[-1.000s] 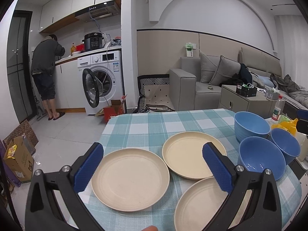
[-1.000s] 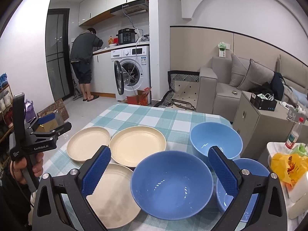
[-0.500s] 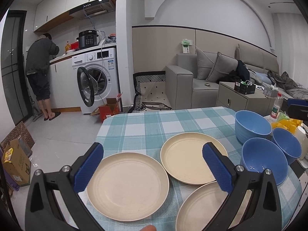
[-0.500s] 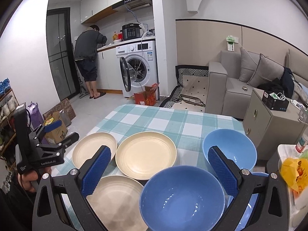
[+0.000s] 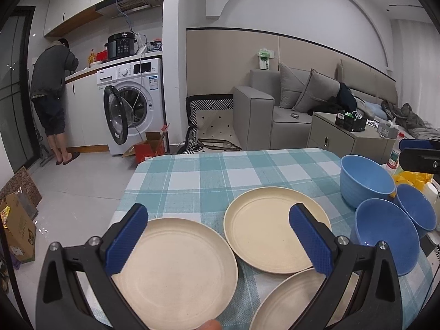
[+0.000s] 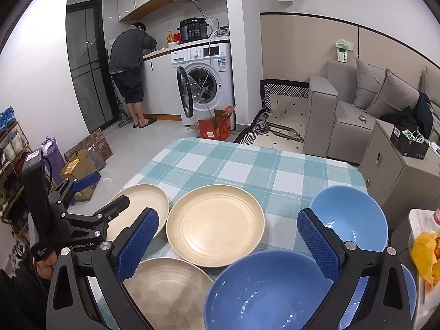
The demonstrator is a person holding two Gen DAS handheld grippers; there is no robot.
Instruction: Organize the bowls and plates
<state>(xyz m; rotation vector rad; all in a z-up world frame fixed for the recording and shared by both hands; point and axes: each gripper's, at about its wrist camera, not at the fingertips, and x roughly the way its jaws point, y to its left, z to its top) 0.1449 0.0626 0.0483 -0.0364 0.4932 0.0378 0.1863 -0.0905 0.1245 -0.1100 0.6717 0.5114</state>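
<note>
I hold my left hand-held gripper [image 5: 218,238] spread wide and empty above the near-left cream plate [image 5: 176,269], and my right hand-held gripper [image 6: 228,243] equally wide and empty above the nearest blue bowl [image 6: 264,288]; I judge nothing is stacked yet, each tool being lined up over its own kind of ware. Taking the middle cream plate [image 6: 216,224] as landmark, the other two plates lie to its left and near-left on the checked worktop [image 6: 247,165], the bowls to its right. Only the right wrist view shows my left tool from outside; only the left wrist view shows all three bowls apart.
</note>
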